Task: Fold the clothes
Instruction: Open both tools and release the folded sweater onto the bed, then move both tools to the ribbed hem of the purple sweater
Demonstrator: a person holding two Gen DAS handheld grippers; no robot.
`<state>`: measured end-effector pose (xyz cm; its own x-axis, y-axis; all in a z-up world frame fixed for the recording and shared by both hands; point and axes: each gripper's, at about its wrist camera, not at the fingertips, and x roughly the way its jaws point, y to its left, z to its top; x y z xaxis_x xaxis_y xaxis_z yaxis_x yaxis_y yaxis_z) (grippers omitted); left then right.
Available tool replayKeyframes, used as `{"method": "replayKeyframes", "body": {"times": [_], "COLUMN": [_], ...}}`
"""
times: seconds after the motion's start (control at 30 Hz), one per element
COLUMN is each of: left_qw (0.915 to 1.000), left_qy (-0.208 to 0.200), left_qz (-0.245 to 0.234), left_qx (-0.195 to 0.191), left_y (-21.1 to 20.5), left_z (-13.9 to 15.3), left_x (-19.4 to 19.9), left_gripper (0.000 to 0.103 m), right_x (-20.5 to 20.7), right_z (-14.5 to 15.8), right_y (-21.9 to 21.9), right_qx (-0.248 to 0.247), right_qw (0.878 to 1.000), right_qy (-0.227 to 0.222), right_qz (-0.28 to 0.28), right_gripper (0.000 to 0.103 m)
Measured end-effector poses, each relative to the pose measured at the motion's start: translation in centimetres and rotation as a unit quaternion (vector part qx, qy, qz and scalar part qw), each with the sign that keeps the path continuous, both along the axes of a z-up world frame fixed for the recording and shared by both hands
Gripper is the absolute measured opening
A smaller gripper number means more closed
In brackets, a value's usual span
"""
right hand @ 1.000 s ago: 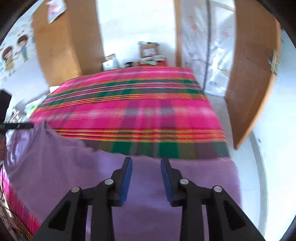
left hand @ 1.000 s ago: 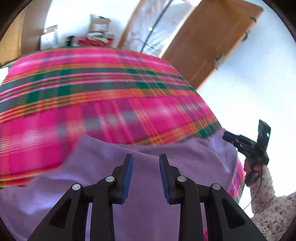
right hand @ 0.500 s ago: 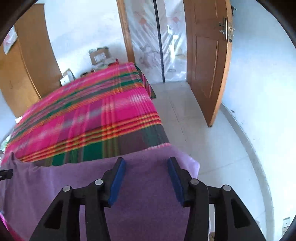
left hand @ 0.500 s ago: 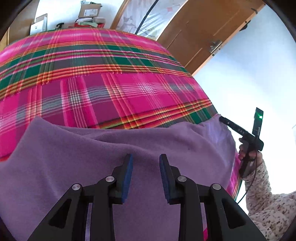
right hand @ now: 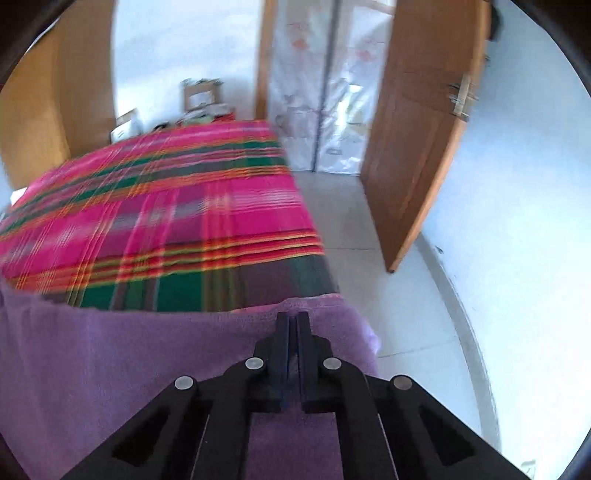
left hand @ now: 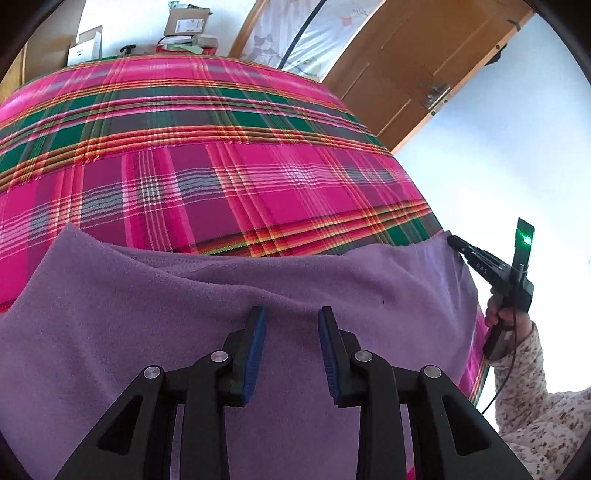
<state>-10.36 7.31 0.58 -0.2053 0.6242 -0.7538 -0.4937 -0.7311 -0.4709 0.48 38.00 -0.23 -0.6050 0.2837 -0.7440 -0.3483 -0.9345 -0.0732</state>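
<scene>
Purple fleece garment point(left hand: 192, 317) lies spread across the near end of a bed, over a bright plaid bedspread point(left hand: 229, 177) of pink, green and orange that covers the rest of the mattress. Beyond the far end of the bed, cardboard boxes point(left hand: 184, 22) and small clutter stand against a white wall. A wooden door point(right hand: 417, 147) stands open on the right side of the room, beside a doorway hung with a pale printed curtain point(right hand: 321, 88), and the floor point(right hand: 399, 295) next to the bed is light tile. Wooden panelling runs up the left wall.

The garment's far edge runs across the bed, with soft ridges rising in the fleece between the two tools. The left tool point(left hand: 291, 325) hangs just over the middle of the fabric with its blue-padded fingers point(left hand: 255, 343) parted and nothing between them; whether the tips touch the fleece is hard to tell. The right tool point(right hand: 293, 325) is at the garment's right-hand corner, near the bed's edge, its jaws pressed together on the purple cloth. In the left wrist view that same tool point(left hand: 458, 245) shows out to the right, its tip meeting the raised corner of the garment, a green light glowing on its upright part.

The person's right hand point(left hand: 506, 314) wraps the tool's grip from below, the arm in a flower-print sleeve point(left hand: 535, 391) reaching up from the lower right, with a thin black cable trailing down beside it.
</scene>
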Motion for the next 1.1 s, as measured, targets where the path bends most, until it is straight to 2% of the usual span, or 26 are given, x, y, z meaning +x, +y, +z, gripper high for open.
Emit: {"method": "replayKeyframes", "body": {"times": [0.2, 0.37, 0.57, 0.67, 0.8, 0.9, 1.1], "left_qw": [1.0, 0.9993, 0.9969, 0.9951, 0.9871, 0.9809, 0.9669], "left_qy": [-0.002, 0.002, 0.006, 0.007, 0.005, 0.006, 0.008], "left_qz": [0.004, 0.037, 0.077, 0.098, 0.157, 0.192, 0.253], "left_qx": [0.005, 0.008, 0.011, 0.012, 0.027, 0.032, 0.035], "left_y": [-0.2, -3.0, -6.4, -8.1, -12.5, -15.0, -19.6], "left_z": [0.0, 0.5, 1.0, 1.3, 1.2, 1.3, 0.9], "left_x": [0.1, 1.4, 2.9, 3.6, 5.2, 6.3, 8.8], "left_gripper": [0.03, 0.03, 0.03, 0.03, 0.03, 0.03, 0.03], "right_x": [-0.3, -0.2, 1.4, 2.2, 2.8, 2.9, 3.4], "right_z": [-0.3, -0.3, 0.9, 1.6, 2.2, 2.0, 0.6], "right_y": [-0.4, -0.8, -1.1, -2.9, -7.2, -9.6, -11.7], "right_qx": [0.025, 0.038, 0.018, 0.002, 0.021, 0.015, 0.024], "right_qw": [0.999, 0.999, 0.998, 0.999, 0.998, 0.996, 0.997], "right_qy": [-0.018, -0.031, -0.01, 0.018, 0.039, 0.038, 0.01], "right_qz": [-0.01, -0.019, -0.057, -0.028, 0.037, 0.077, 0.072], "right_gripper": [0.004, 0.006, 0.02, 0.025, 0.026, 0.026, 0.028]}}
